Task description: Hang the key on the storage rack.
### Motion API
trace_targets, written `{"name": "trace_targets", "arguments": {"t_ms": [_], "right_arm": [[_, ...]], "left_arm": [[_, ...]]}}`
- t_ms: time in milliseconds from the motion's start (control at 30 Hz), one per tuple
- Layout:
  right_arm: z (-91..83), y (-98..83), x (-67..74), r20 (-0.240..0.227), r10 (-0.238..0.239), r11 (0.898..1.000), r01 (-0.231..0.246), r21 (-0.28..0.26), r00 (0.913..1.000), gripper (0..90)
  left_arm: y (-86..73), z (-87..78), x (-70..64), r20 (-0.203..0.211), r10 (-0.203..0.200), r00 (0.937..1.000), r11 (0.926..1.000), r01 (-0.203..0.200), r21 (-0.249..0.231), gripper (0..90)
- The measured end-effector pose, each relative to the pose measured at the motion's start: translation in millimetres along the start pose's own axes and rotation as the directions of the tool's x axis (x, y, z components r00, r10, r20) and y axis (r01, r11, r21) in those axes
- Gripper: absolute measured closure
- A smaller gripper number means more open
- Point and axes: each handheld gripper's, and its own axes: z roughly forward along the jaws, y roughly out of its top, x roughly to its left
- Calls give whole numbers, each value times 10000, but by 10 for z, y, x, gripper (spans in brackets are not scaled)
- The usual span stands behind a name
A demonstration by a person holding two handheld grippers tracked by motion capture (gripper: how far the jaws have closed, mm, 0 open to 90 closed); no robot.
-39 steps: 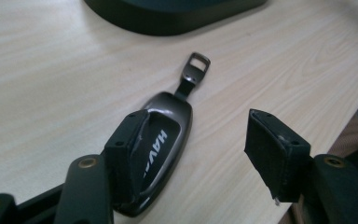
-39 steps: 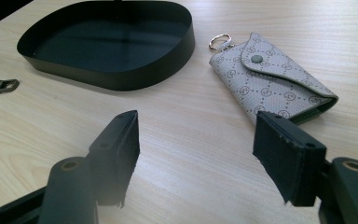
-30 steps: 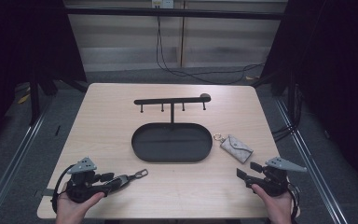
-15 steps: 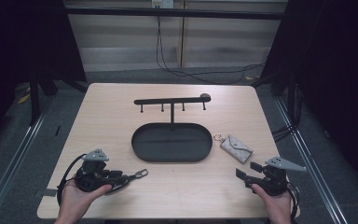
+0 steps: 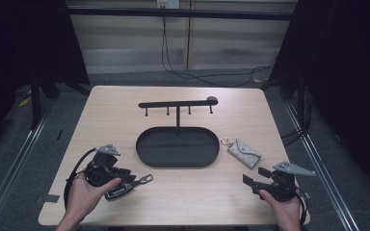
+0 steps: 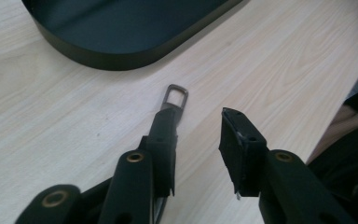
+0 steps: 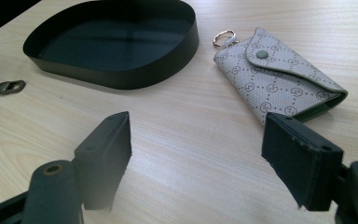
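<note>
Worktop (image 5: 111, 125): pale wood, rounded corners, plenty of bare board along the left edge, the far edge and the middle of the near edge.
Tray (image 5: 177, 166): black oval, dead centre of the worktop, low wall all round, nothing inside; open wood on every side of it.
Hook stand (image 5: 177, 103): thin black bar with small pegs, rising on a post at the tray's far rim, well short of the worktop's far edge.
Left gripper (image 6: 200, 116): near the near-left corner, held in a hand, pointing towards the tray; jaws just been closing, now narrow but with bare wood between the pads, nothing pinched.
Right gripper (image 7: 200, 119): by the near-right corner, close to the near edge; jaws just been opening, now spread, only tabletop between them, free run of wood ahead up to the pouch.
Pouch (image 7: 279, 79): grey patterned key pouch, flap snapped down, small metal ring at its tray end; flat on the wood between the tray's right end and the right edge, just beside the tray, apart from the right gripper.
Key strap (image 5: 120, 189): black, flat on the worktop near the near edge, running out from under the left gripper.
Clasp (image 6: 175, 97): metal loop at the strap's tip, poking out past one jaw tip, short of the tray wall with a strip of bare wood between.
</note>
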Motion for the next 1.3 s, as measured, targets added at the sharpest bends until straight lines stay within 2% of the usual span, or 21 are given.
{"name": "trace_targets", "arguments": {"t_ms": [67,133,233,300,367,500,533,567,600,633,700,767,800,833,933,967,1033,1067,1100,1133,1300], "right_arm": [[8,0,-3,-147,28,10000,-27,45,9999,261],[11,-1,-3,-171,37,10000,-36,55,9998,260],[16,0,-1,-190,45,9999,-43,93,9998,253],[16,0,-1,-188,50,9999,-49,94,9998,254],[26,-1,0,-256,38,9999,-34,169,9997,257],[32,-1,0,-296,25,9997,-18,227,9996,257],[33,-1,-2,-303,37,9997,-30,236,9995,256],[39,-2,-6,-307,43,9997,-35,244,9995,256],[42,-2,-4,-297,62,9995,-53,300,9995,256],[46,-2,-5,-319,59,9994,-48,349,9995,256],[48,-2,-3,-353,45,9993,-32,364,9994,256],[52,-3,-2,-371,27,9992,-12,392,9993,256],[52,-3,-2,-371,27,9992,-12,392,9993,256],[57,-3,-1,-360,22,9990,-6,437,9993,256],[66,-4,-3,-329,8,9988,8,490,9995,256],[65,-4,-4,-312,17,9989,-2,471,9995,256],[62,-5,-11,-321,62,9990,-48,445,9995,256],[64,-5,-11,-310,80,9989,-65,473,9995,257],[66,-5,-10,-317,76,9987,-60,499,9995,256],[69,-5,-10,-307,47,9987,-31,513,9995,257],[72,-5,-10,-357,66,9985,-47,541,9993,256]], "left_arm": [[46,53,16,-244,121,9996,9996,-115,250,690],[59,78,16,-258,177,9995,9993,-168,337,695],[120,181,-1,-295,475,9984,9959,-451,787,699],[137,204,-6,-278,589,9979,9951,-565,810,698],[194,278,-12,-303,828,9961,9889,-784,1263,685],[257,325,-11,-228,890,9958,9839,-844,1574,661],[284,341,-8,-189,943,9954,9812,-897,1707,653],[322,369,-16,-433,1026,9938,9747,-918,2037,651],[322,369,-16,-433,1026,9938,9747,-918,2037,645],[343,382,-19,-530,1126,9922,9692,-979,2262,644],[375,401,-19,-410,1177,9922,9632,-1040,2480,645],[408,440,-27,-358,1381,9898,9508,-1224,2847,652],[408,440,-27,-358,1381,9898,9508,-1224,2847,657],[422,479,-29,-413,1513,9876,9417,-1313,3099,668],[434,511,-21,-466,1564,9866,9385,-1338,3184,703],[440,535,-19,-481,1666,9848,9326,-1416,3320,703],[455,570,-15,-317,1665,9855,9271,-1455,3453,704],[467,605,-21,-361,1799,9830,9208,-1554,3577,708],[467,605,-21,-361,1799,9830,9208,-1554,3577,707],[480,632,-16,-255,1794,9834,9157,-1575,3696,705],[498,671,8,-195,1728,9848,9117,-1524,3815,668]]}}
